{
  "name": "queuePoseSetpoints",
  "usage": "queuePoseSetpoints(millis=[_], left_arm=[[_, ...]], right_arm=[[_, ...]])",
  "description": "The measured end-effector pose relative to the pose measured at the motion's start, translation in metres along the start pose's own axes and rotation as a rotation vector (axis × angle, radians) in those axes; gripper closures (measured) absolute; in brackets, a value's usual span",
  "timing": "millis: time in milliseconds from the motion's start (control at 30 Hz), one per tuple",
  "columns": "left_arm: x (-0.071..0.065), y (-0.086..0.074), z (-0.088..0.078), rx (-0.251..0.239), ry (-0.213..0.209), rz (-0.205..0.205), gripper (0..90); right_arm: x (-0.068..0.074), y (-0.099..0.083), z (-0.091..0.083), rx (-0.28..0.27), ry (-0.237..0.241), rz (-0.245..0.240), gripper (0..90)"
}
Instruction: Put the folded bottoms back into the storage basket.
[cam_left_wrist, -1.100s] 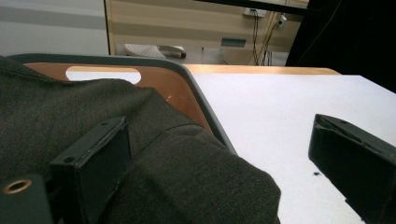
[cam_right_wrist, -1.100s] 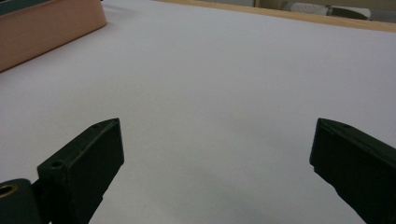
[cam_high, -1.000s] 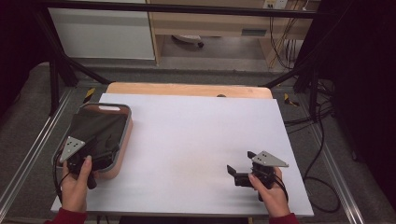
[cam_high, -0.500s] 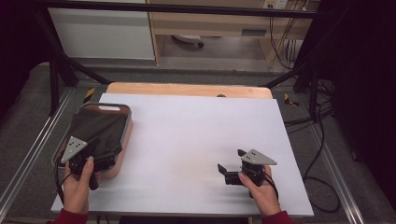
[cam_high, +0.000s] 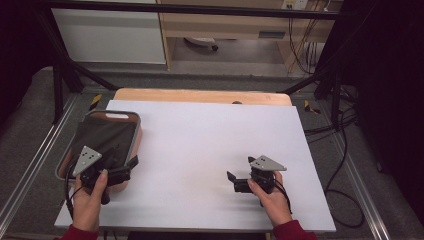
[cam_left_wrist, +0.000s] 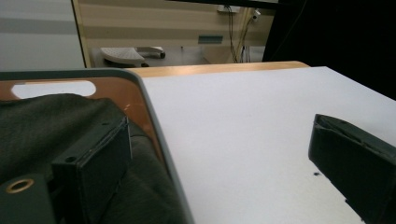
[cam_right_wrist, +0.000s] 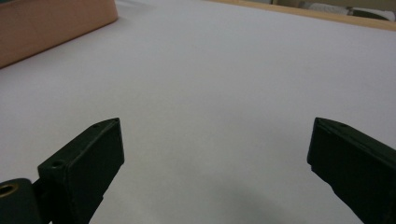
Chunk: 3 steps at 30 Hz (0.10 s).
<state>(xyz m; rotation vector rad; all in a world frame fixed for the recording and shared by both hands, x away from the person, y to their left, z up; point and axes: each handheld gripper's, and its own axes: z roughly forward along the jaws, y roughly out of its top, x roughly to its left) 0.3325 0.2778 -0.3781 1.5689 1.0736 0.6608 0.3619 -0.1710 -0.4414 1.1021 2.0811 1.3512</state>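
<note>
An orange-brown tray with a grey rim sits at the table's left edge and holds a dark cloth. My left gripper is open at the tray's near right corner. In the left gripper view the tray's rim runs between the jaws of the left gripper, one jaw over the cloth, the other over the white table. My right gripper is open low over the bare table at the near right, pointing left. Nothing lies between the jaws of the right gripper.
The white tabletop stretches between the two grippers. A wooden board edge borders its far side. The tray's outer wall shows far off in the right gripper view. Metal frame rails and cables flank the table.
My right gripper has slid left and slightly away from the near edge. The left gripper has shifted a little right over the tray's corner. The tray and cloth have stayed put.
</note>
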Motion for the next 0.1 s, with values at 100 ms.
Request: queuePoseSetpoints(millis=[100], left_arm=[[-0.014,0.005,0.001,-0.006,-0.036,0.026,6.2]], right_arm=[[0.0,-0.001,0.001,0.023,0.004,-0.005,4.0]])
